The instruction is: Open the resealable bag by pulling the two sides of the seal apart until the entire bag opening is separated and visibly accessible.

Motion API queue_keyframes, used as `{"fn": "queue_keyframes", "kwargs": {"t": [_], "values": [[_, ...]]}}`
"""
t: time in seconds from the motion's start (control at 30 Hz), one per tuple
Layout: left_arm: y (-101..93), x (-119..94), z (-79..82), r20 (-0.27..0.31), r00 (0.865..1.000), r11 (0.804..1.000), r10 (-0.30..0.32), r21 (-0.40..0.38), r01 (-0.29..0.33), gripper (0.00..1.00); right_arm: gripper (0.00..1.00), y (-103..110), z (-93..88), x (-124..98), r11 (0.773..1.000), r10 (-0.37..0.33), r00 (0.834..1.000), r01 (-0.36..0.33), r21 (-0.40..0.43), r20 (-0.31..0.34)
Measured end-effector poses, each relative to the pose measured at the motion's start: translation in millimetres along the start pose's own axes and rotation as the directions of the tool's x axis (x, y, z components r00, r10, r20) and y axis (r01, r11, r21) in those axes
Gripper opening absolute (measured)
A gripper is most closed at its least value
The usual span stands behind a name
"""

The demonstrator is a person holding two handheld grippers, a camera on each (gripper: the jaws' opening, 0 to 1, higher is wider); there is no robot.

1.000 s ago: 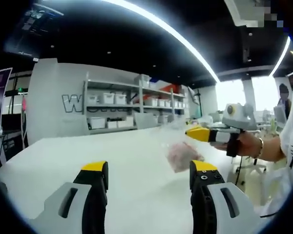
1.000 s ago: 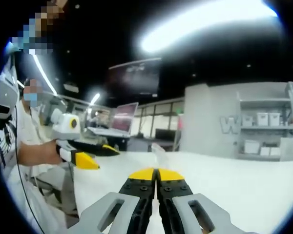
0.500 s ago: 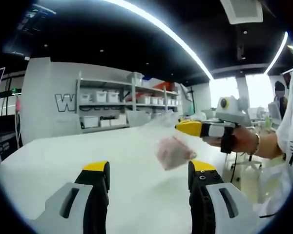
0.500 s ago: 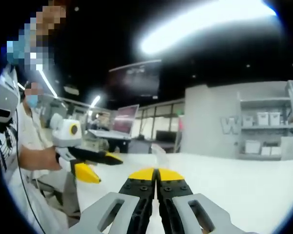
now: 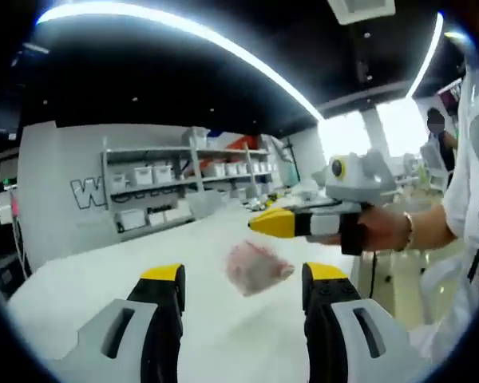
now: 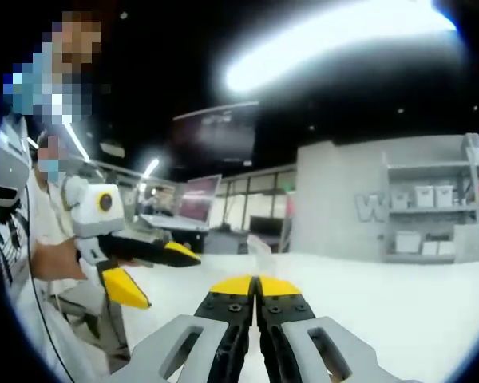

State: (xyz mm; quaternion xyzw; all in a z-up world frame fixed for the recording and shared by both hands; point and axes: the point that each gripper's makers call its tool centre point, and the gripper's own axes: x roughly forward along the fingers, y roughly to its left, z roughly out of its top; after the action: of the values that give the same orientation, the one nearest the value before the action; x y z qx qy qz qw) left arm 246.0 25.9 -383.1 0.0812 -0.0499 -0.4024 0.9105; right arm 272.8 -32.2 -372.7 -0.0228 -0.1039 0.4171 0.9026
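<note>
In the left gripper view, the left gripper [image 5: 242,279] has its two yellow-tipped jaws standing well apart, with nothing between them. Beyond them, above the white surface [image 5: 104,267], the bag [image 5: 255,267] hangs in the air; it is clear plastic with something pinkish inside, and it is blurred. Its top corner is pinched in the right gripper [image 5: 259,224], which comes in from the right side of that view, held in a person's hand [image 5: 383,230] with a bracelet on the wrist. Whether the bag's seal is parted at all cannot be told.

In the right gripper view, the right gripper [image 6: 257,285] has its jaws pressed together, and a thin strip of the bag [image 6: 261,251] rises from between the tips. The left gripper [image 6: 164,267] shows at the left of this view with its jaws spread wide.

Shelves [image 5: 176,179] holding white bins stand against the far wall, past the far edge of the surface.
</note>
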Motion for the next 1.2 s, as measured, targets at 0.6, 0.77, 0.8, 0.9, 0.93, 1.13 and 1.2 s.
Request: {"fn": "queue_keyframes", "kwargs": {"t": [0.6, 0.77, 0.8, 0.9, 0.93, 1.13, 1.2], "values": [[-1.8, 5, 19.8, -0.091, 0.994, 0.918, -0.059, 0.386, 0.090, 0.43, 0.00, 5, 0.3, -7, 0.999, 0.041, 0.999, -0.041, -0.020, -0.006], [4.4, 10, 17.5, -0.095, 0.994, 0.916, -0.051, 0.392, 0.084, 0.40, 0.00, 5, -0.2, -10, 0.999, 0.046, 0.999, -0.046, -0.027, -0.010], [5.5, 11, 17.4, -0.095, 0.994, 0.916, -0.050, 0.392, 0.083, 0.40, 0.00, 5, -0.5, -10, 0.999, 0.046, 0.999, -0.046, -0.028, -0.011], [7.6, 13, 17.5, -0.096, 0.994, 0.914, -0.048, 0.396, 0.082, 0.40, 0.00, 5, -1.8, -11, 0.999, 0.045, 0.999, -0.045, -0.028, -0.013], [8.3, 14, 17.5, -0.096, 0.994, 0.914, -0.047, 0.398, 0.082, 0.40, 0.00, 4, -2.4, -11, 0.999, 0.044, 0.999, -0.044, -0.025, -0.013], [11.3, 17, 13.7, -0.105, 0.994, 0.909, -0.038, 0.409, 0.078, 0.37, 0.00, 8, -6.3, -12, 0.998, 0.058, 0.998, -0.058, -0.023, -0.024], [11.8, 17, 12.0, -0.107, 0.994, 0.910, -0.035, 0.407, 0.076, 0.37, 0.00, 10, -6.8, -12, 0.998, 0.063, 0.998, -0.064, -0.024, -0.026]]}}
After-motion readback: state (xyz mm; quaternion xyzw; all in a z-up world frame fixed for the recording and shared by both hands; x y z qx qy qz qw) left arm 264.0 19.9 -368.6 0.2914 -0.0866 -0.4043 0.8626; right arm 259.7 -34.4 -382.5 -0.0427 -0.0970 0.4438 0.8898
